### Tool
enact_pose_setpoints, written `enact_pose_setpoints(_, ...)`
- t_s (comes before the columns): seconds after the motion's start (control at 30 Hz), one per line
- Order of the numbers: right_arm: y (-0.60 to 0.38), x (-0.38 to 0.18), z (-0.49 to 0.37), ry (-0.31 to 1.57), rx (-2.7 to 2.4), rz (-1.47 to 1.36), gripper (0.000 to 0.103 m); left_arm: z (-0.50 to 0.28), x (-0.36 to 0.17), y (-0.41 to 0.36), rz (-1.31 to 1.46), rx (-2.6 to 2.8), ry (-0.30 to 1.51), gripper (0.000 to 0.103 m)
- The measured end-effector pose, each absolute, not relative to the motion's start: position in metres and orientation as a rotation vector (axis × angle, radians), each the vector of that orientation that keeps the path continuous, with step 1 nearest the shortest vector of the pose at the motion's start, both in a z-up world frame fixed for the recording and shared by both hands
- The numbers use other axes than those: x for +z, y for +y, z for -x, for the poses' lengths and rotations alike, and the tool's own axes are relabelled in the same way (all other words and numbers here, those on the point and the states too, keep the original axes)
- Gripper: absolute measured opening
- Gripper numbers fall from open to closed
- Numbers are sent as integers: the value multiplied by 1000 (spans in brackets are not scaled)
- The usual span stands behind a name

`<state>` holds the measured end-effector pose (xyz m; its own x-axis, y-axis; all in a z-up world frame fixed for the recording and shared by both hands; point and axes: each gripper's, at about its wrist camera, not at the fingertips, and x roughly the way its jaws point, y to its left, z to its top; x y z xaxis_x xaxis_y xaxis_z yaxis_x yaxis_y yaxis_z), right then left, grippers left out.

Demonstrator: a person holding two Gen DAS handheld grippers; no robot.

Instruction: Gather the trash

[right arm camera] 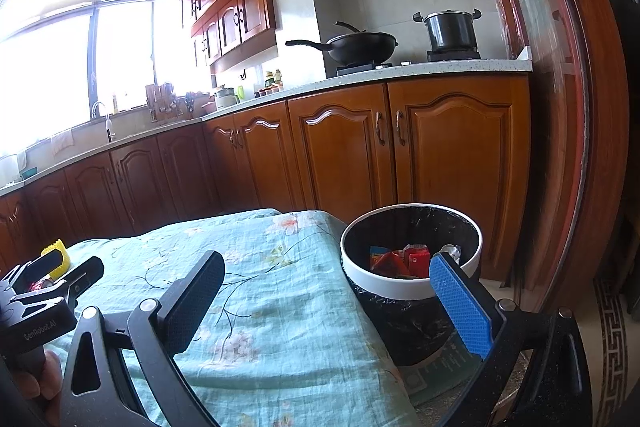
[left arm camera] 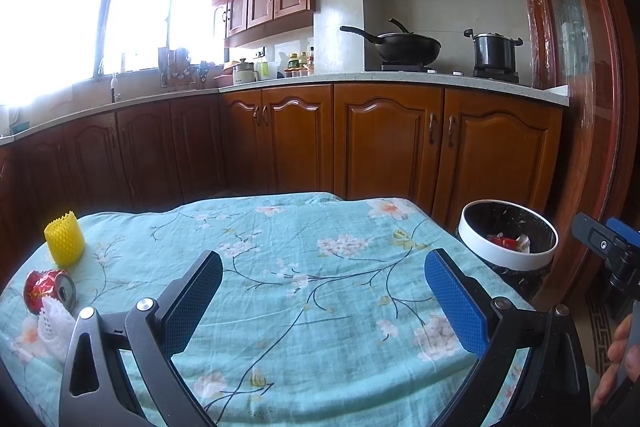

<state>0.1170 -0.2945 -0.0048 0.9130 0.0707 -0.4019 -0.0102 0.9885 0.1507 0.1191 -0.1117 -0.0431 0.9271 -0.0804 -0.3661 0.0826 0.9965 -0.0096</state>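
Jaws of both grippers wide apart, empty; crushed can (left arm camera: 50,289) half behind white mesh (left arm camera: 54,327).

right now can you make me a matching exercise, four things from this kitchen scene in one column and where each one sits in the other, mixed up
Things:
1. crushed red can
2. yellow foam net sleeve
3. black wok
4. red wrappers

Places:
A. on the stove burner under the range hood
B. inside the white-rimmed trash bin beside the table
C. lying on its side on the floral tablecloth, beside a white foam net
D. standing upright near the far left corner of the table

Pairs: 1-C, 2-D, 3-A, 4-B
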Motion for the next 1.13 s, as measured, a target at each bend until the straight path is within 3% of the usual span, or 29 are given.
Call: enact_pose_setpoints(1.13, -280, -8, -127, 463, 70, -126, 103, -132, -50, -99, 18, -99, 442, 102)
